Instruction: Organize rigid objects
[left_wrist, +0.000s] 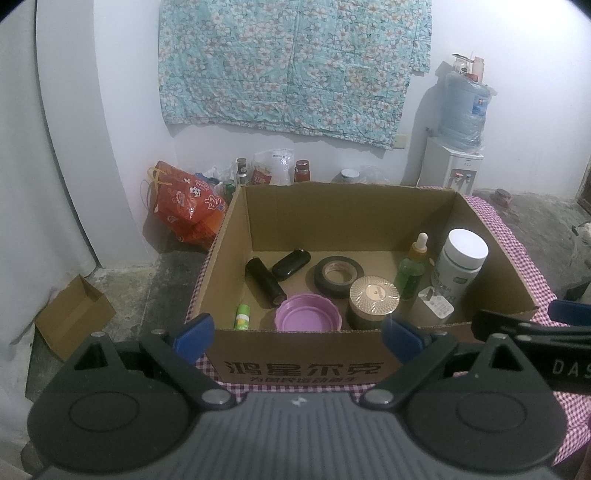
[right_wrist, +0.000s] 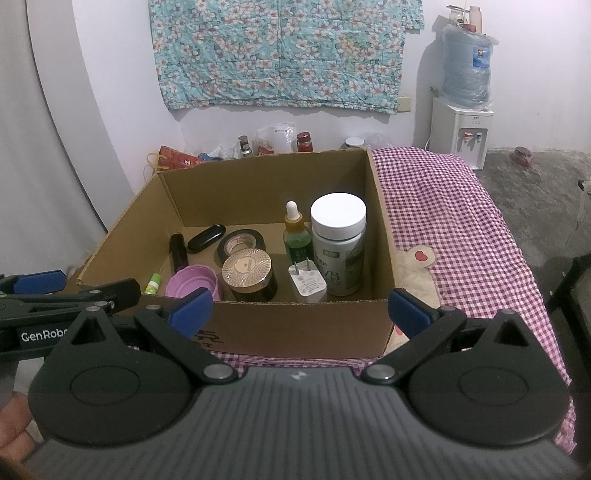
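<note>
An open cardboard box (left_wrist: 291, 192) (right_wrist: 380, 229) stands on a checked cloth. Inside lie a black tape roll (left_wrist: 338, 276) (right_wrist: 242, 242), a gold-lidded jar (left_wrist: 373, 302) (right_wrist: 248, 274), a purple lid (left_wrist: 307, 314) (right_wrist: 192, 282), a black tube (left_wrist: 266, 282) (right_wrist: 178, 253), a black case (left_wrist: 291, 264) (right_wrist: 206, 237), a small green stick (left_wrist: 242, 316) (right_wrist: 153, 283), a green dropper bottle (left_wrist: 413, 266) (right_wrist: 296, 236), a white-capped bottle (left_wrist: 460, 264) (right_wrist: 339, 240) and a white plug adapter (left_wrist: 434, 308) (right_wrist: 307, 282). My left gripper (left_wrist: 297, 334) and right gripper (right_wrist: 301, 308) both hover open and empty before the box's near wall.
A checked pink cloth (right_wrist: 461, 221) covers the table right of the box. Red bags (left_wrist: 184, 203), jars and bottles sit on the floor by the wall. A water dispenser (right_wrist: 463, 122) stands at the back right. A small empty carton (left_wrist: 74, 317) lies on the floor at left.
</note>
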